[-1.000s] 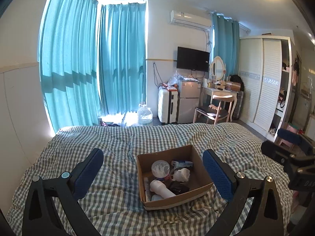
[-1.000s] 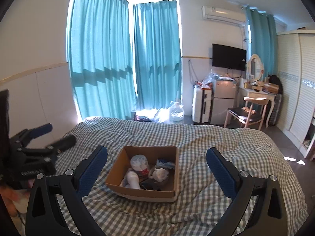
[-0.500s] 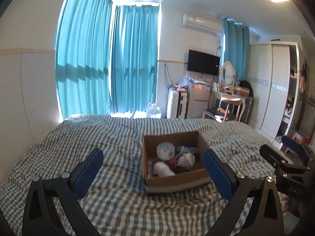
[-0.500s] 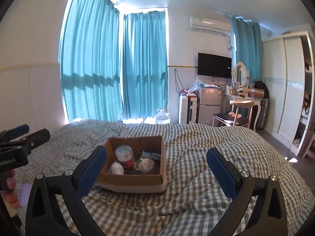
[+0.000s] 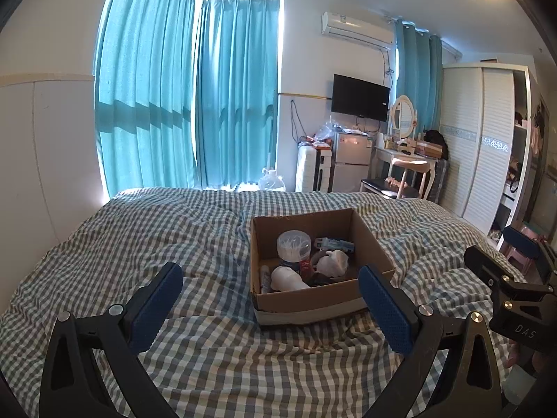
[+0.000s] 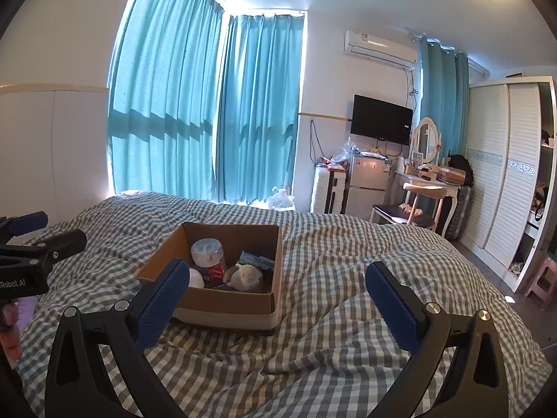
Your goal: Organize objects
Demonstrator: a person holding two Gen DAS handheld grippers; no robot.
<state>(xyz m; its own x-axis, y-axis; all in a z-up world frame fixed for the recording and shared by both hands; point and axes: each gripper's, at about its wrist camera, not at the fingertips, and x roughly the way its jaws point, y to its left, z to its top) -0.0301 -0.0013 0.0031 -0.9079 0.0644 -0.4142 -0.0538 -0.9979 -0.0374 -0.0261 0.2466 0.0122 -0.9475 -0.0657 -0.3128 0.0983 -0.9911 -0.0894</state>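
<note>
checked bed [image 5: 209,348], small stuff all sat in the cardboard box [image 5: 306,301]; left gripper [image 5: 269,306] and right gripper [image 6: 276,299] held wide, empty, so packed or unpacked can't be told.

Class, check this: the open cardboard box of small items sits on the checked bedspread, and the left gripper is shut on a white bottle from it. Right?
Not quite. The left gripper is open and holds nothing, as the left wrist view shows; the white bottle lies inside the cardboard box on the checked bedspread.
</note>
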